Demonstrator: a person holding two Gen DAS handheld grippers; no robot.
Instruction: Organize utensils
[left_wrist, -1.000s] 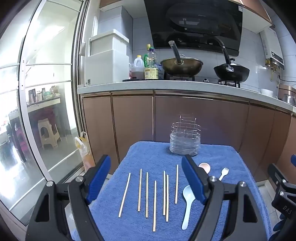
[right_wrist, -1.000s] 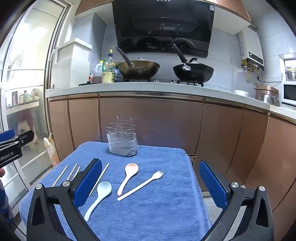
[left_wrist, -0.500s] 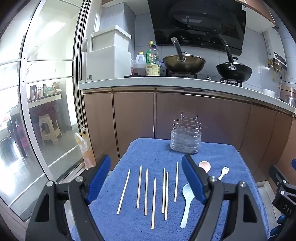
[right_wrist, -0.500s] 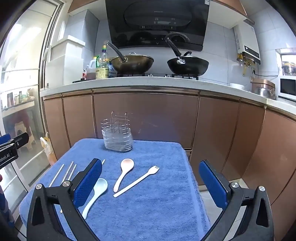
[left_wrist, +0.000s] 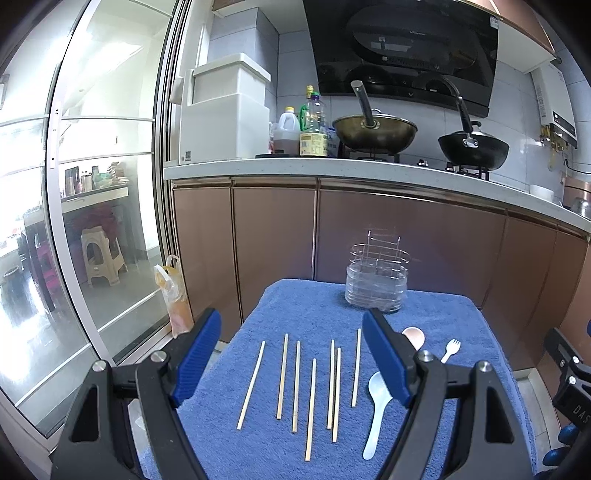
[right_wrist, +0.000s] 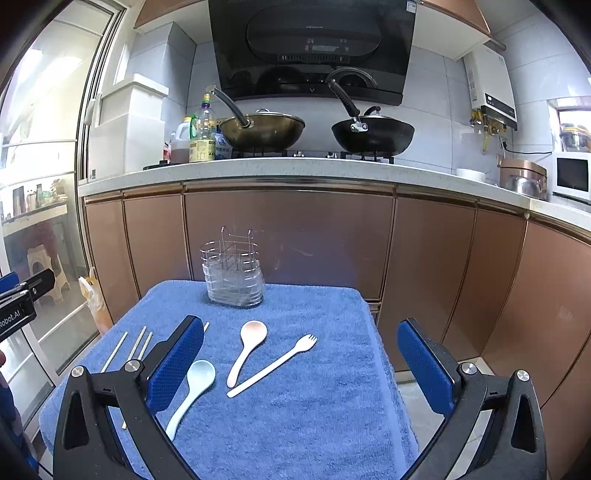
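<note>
The left gripper (left_wrist: 291, 354) has its blue fingers wide apart and holds nothing. It hangs over the near edge of the blue towel (left_wrist: 306, 310), right above the row of wooden chopsticks (left_wrist: 313, 384), so it looks ready to go down and pick one up. The right gripper (right_wrist: 301, 354) is wide apart and empty too, over the near right part of the towel.

The sticks lie flat in a row on the left side, a little apart, so each one should be easy to pinch. Beside them, to the right, lie a light blue spoon (right_wrist: 192, 391), a pink spoon (right_wrist: 245, 349) and a white fork (right_wrist: 273, 365).

The wire utensil holder (right_wrist: 232, 275) stands upright at the far edge of the towel. It looks empty. Nothing lies between it and the utensils.

Behind are brown cupboards and two woks (right_wrist: 262, 129) on the stove.
</note>
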